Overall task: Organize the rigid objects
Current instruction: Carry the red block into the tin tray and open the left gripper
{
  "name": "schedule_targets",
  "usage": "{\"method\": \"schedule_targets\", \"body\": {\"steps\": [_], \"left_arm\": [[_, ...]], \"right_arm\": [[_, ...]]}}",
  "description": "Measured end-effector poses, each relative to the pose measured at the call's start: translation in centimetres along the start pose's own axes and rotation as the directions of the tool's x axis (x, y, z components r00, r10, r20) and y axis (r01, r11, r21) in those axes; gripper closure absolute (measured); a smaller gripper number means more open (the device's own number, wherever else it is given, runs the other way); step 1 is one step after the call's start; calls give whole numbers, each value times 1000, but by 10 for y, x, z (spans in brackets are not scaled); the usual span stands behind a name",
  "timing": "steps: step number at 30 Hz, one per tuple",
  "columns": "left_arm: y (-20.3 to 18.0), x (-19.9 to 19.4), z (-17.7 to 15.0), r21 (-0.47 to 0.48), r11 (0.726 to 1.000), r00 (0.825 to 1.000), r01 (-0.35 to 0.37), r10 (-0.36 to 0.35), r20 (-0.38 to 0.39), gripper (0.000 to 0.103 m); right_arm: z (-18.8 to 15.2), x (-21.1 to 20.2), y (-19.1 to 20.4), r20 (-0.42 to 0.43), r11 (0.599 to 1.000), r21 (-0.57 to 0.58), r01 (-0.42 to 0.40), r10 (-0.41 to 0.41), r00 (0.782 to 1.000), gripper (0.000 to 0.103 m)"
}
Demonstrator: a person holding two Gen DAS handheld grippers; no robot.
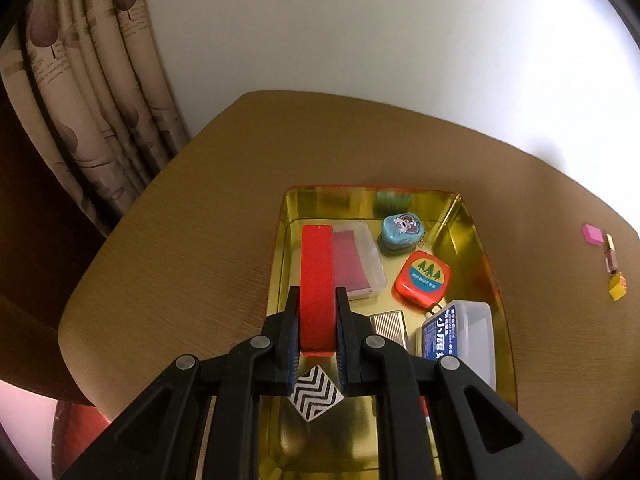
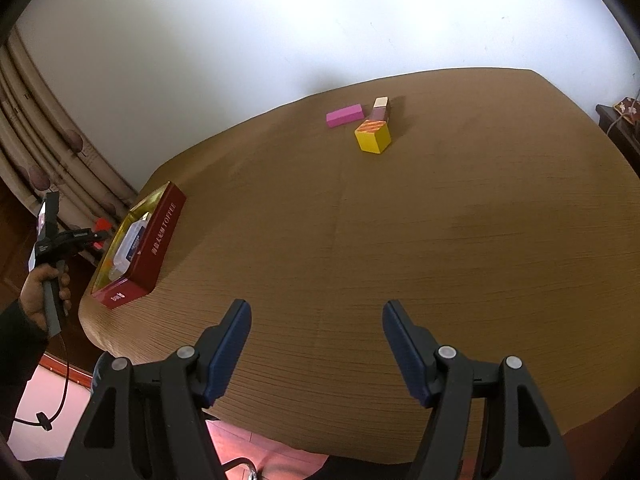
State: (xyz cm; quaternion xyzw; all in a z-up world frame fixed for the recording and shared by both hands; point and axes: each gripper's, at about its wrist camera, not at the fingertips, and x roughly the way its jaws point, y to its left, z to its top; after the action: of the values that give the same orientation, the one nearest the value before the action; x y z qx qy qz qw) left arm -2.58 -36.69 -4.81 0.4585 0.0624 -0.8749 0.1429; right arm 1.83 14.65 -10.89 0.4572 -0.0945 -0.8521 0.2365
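1. Red rectangular block (image 1: 317, 280), flat and long, sits clamped edge-up between the jaws of your left gripper (image 1: 317, 300), held over the near left part of the gold-lined tin box (image 1: 472, 216) so that it can go down beside what is already packed there.

2. Inside the box lie a clear flat case with a red insert (image 1: 360, 260), a small blue round-cornered tin (image 1: 402, 232), an orange-red tin with a tree label (image 1: 424, 278), a ribbed silver case (image 1: 387, 326) and a clear plastic box with a blue label (image 1: 460, 336); the free strip along the left wall looks like the slot you are aiming for.

3. You hold your right gripper (image 2: 316, 344) low over the brown wood-grain surface (image 2: 440, 240) with its jaws well apart and nothing between them, apparently ready for the next pick.

4. Three pieces are not yet sorted at the far side of the surface: a pink flat block (image 2: 345, 115), a yellow cube (image 2: 373, 140) and a narrow purple-and-cream block (image 2: 380, 109), close together and well apart from the box.

5. From the right wrist view, your left hand (image 2: 44, 288) grips its tool's handle just beside the box's dark red outer wall (image 2: 160, 236), at the surface's left edge.

6. Keeping the block on edge probably suits the narrow gap; lowered crooked, it could catch the clear case.
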Motion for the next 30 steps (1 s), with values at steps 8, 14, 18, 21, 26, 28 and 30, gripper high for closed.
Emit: {"method": "schedule_targets", "body": {"steps": [8, 14, 18, 21, 26, 28, 30], "left_arm": [[-8, 26, 0, -2, 998, 996, -56, 55, -65, 91], [-13, 43, -3, 9, 995, 990, -103, 103, -95, 91], [-18, 49, -6, 30, 992, 986, -126, 129, -103, 91], [-19, 51, -8, 25, 990, 984, -140, 141, -112, 91], [-17, 53, -8, 28, 989, 982, -143, 146, -118, 91], [-16, 54, -9, 28, 989, 982, -143, 145, -118, 91], [-17, 55, -9, 26, 989, 982, -147, 149, -118, 91]], "right_arm": [[1, 0, -6, -6, 1000, 16, -6, 6, 1000, 33], [2, -4, -6, 3, 1000, 24, -8, 8, 1000, 33], [3, -4, -6, 2, 1000, 25, -11, 11, 1000, 33], [3, -3, -6, 1, 999, 29, -12, 12, 1000, 33], [4, -2, -6, -1, 999, 30, -13, 13, 1000, 33], [3, -2, -6, -1, 999, 30, -12, 12, 1000, 33], [3, -2, -5, -2, 1000, 28, -12, 12, 1000, 33]]}}
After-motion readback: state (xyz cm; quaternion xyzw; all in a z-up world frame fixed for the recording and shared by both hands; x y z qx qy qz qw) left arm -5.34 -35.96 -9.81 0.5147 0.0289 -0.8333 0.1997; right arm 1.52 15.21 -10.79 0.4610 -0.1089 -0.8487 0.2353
